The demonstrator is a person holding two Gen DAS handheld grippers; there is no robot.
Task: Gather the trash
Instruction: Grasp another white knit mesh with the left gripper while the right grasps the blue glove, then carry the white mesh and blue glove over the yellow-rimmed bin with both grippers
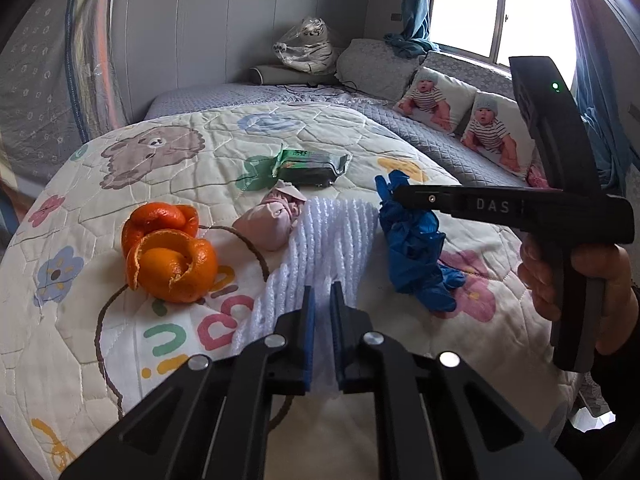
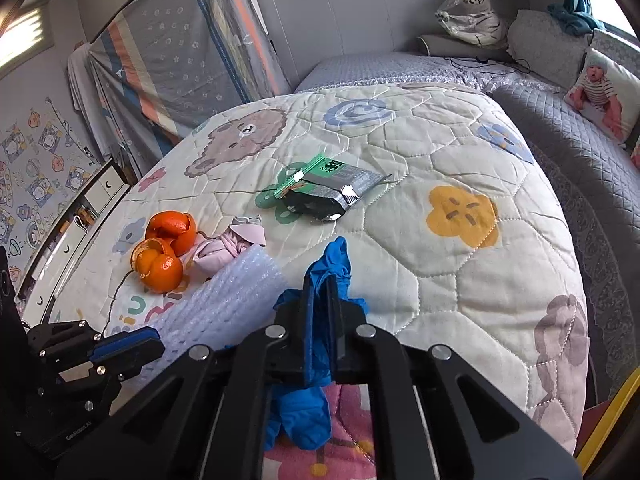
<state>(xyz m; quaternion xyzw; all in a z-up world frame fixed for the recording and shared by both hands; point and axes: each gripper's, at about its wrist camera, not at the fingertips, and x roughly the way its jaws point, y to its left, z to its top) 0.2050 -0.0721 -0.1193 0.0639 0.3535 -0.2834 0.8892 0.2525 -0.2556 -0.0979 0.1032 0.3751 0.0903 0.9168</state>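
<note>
L gripper point(image 1: 321, 300) fingers are closed on white foam sheet point(image 1: 332, 232); R gripper point(image 2: 320, 292) fingers are closed on blue glove point(image 2: 334, 264), both low over quilt point(image 2: 460, 280) on bed. Behind: orange peels point(image 1: 170, 256), pink tissue point(image 1: 268, 220), then green wrapper point(image 1: 312, 166).

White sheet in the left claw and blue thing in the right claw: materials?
White sheet: looks like soft foam or bubble wrap, translucent matte, going by its ribbed, bumpy rows. Blue glove: probably thin nitrile or latex, smooth with a slight sheen; it crumples limply between the pads.
</note>
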